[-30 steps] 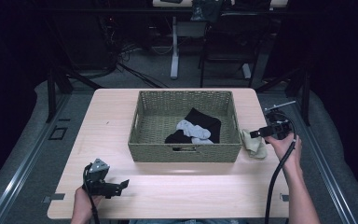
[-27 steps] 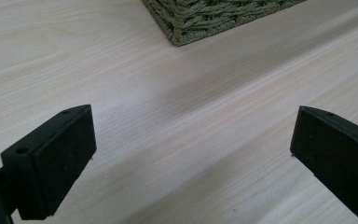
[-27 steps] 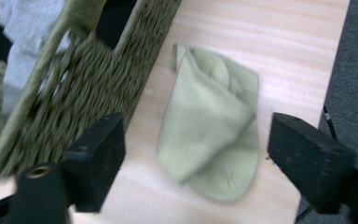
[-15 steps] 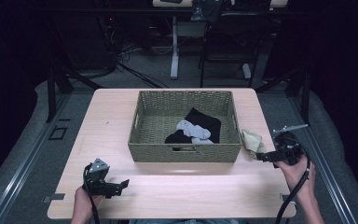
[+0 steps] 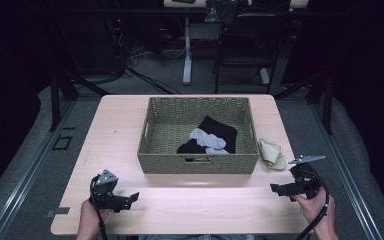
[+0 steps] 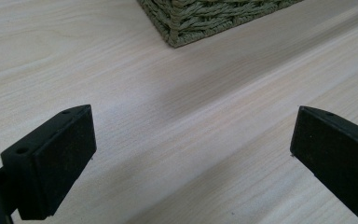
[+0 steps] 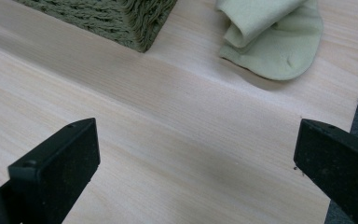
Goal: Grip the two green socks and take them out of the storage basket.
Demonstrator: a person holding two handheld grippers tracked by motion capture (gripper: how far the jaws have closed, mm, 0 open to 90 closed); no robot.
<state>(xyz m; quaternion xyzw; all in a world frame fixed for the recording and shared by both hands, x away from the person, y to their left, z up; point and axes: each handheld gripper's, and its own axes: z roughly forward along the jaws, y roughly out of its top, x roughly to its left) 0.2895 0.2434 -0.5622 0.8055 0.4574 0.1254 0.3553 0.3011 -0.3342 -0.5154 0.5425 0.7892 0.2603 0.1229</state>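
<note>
Right gripper (image 5: 278, 189), jaws spread wide after just opening with nothing between them, now sits low over the pale wooden table (image 5: 205, 205) near its front right corner; a second earlier it hovered beside the woven olive-green rectangular basket (image 5: 200, 162), pinching the folded pale-green sock (image 5: 272, 153). That sock now lies on the table just right of the basket. Left gripper (image 5: 132, 198), jaws likewise spread and empty, is unchanged at front left.

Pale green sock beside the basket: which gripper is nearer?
Right. The right gripper sits just toward the person from the sock, jaws open and empty. The left gripper is at the table's far side, past the basket.
</note>
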